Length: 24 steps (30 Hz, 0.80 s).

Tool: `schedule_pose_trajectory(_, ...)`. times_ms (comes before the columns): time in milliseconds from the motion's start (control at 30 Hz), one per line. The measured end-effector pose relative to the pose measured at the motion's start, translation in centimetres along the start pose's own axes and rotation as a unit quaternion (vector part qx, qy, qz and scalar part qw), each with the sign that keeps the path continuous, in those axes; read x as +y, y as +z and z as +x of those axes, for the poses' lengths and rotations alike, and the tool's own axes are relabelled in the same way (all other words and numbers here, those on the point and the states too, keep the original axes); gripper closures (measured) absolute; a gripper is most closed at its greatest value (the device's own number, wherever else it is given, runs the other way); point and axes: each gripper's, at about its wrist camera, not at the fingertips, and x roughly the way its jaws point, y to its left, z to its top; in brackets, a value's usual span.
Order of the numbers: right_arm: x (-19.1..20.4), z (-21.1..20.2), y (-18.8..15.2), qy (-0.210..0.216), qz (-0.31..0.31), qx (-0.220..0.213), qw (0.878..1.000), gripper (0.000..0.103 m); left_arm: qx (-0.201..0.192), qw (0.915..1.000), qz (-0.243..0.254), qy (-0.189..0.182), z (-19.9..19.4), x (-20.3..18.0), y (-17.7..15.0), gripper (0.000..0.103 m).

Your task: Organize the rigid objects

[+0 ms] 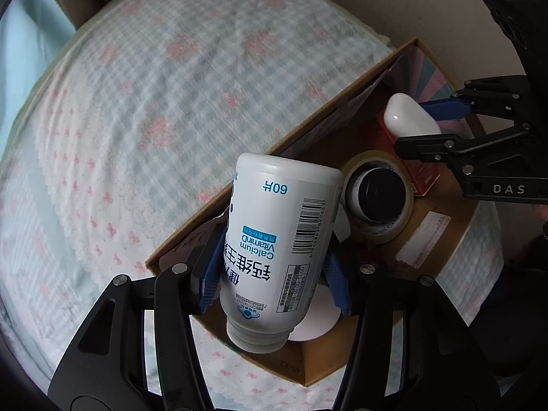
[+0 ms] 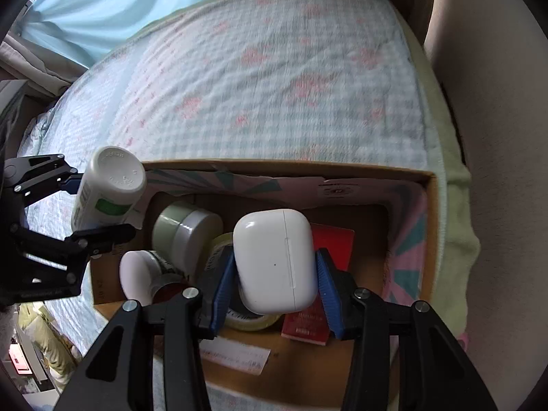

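My left gripper (image 1: 274,267) is shut on a white vitamin bottle (image 1: 277,226), held cap-end toward the camera above the near corner of an open cardboard box (image 1: 342,96). In the right wrist view the same bottle (image 2: 109,185) hangs in the left gripper (image 2: 99,205) at the box's left edge. My right gripper (image 2: 274,274) is shut on a white earbud case (image 2: 274,260), its blue pads (image 2: 222,281) pressing both sides, above the box (image 2: 291,166) interior. From the left wrist view the case (image 1: 407,116) shows in the right gripper (image 1: 421,126) over the box's far end.
Inside the box lie a clear tape roll (image 2: 253,322), a red packet (image 2: 335,239), a green-grey jar (image 2: 185,229) and a white-lidded jar (image 2: 137,274). The box rests on a bed with a checked, pink-flowered cover (image 2: 274,85). A light blue curtain (image 2: 120,0) hangs beyond.
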Motion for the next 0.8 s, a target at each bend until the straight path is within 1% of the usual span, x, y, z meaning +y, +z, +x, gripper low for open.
schedule_pose_trajectory(133, 0.0, 1.2, 0.2, 0.007, -0.006, 0.006, 1.000, 0.060, 0.001, 1.0000, -0.002, -0.002, 0.6, 0.0, 0.1, 0.054)
schedule_pose_trajectory(267, 0.0, 1.9, 0.6, 0.015, -0.005, 0.012, 1.000, 0.060, -0.002, 1.0000, 0.007, 0.006, 0.3, -0.5, -0.3, 0.053)
schedule_pose_trajectory(300, 0.0, 2.0, 0.7, 0.018, -0.001, 0.015, 1.000, 0.060, -0.010, 0.9999, 0.009, 0.006, 0.0, -0.6, -0.3, 0.048)
schedule_pose_trajectory(333, -0.1, 2.1, 0.8, 0.020, 0.002, 0.015, 1.000, 0.060, -0.018, 0.9998, 0.009, 0.005, -0.4, -0.8, -0.3, 0.039)
schedule_pose_trajectory(367, -0.2, 2.0, 1.0, 0.027, 0.009, 0.011, 1.000, 0.056, -0.024, 0.9996, 0.008, 0.008, -0.7, -0.9, -0.3, 0.008)
schedule_pose_trajectory(400, -0.3, 1.8, 1.1, 0.029, 0.014, 0.009, 0.999, 0.039, -0.030, 0.9995, 0.006, 0.010, -1.0, -0.9, -0.3, 0.000)
schedule_pose_trajectory(433, -0.4, 1.7, 1.2, 0.024, 0.023, 0.006, 0.999, 0.027, -0.037, 0.9993, 0.002, 0.006, -1.4, -0.9, -0.4, 0.000)
schedule_pose_trajectory(467, -0.7, 1.5, 1.4, 0.012, 0.036, 0.003, 0.999, 0.009, -0.041, 0.9992, -0.004, -0.001, -1.8, -0.8, -0.5, 0.000)
schedule_pose_trajectory(500, -0.9, 1.1, 1.4, 0.006, 0.046, -0.003, 0.999, 0.007, -0.040, 0.9991, -0.010, -0.004, -1.9, -0.7, -0.6, 0.000)
schedule_pose_trajectory(533, -1.1, 0.8, 1.2, 0.005, 0.061, -0.008, 0.998, 0.007, -0.041, 0.9990, -0.017, -0.009, -2.1, -0.6, -0.9, 0.000)
schedule_pose_trajectory(600, -1.7, 0.5, 0.9, 0.022, 0.087, -0.002, 0.996, 0.007, -0.041, 0.9988, -0.025, -0.014, -2.4, -0.6, -1.3, 0.000)
schedule_pose_trajectory(633, -1.8, 0.5, 0.7, 0.029, 0.093, -0.001, 0.995, 0.007, -0.041, 0.9987, -0.027, -0.017, -2.6, -0.6, -1.5, 0.000)
schedule_pose_trajectory(800, -1.6, 0.2, 0.0, 0.019, 0.103, -0.003, 0.995, 0.007, -0.045, 0.9986, -0.023, -0.014, -3.5, -1.3, -1.9, 0.000)
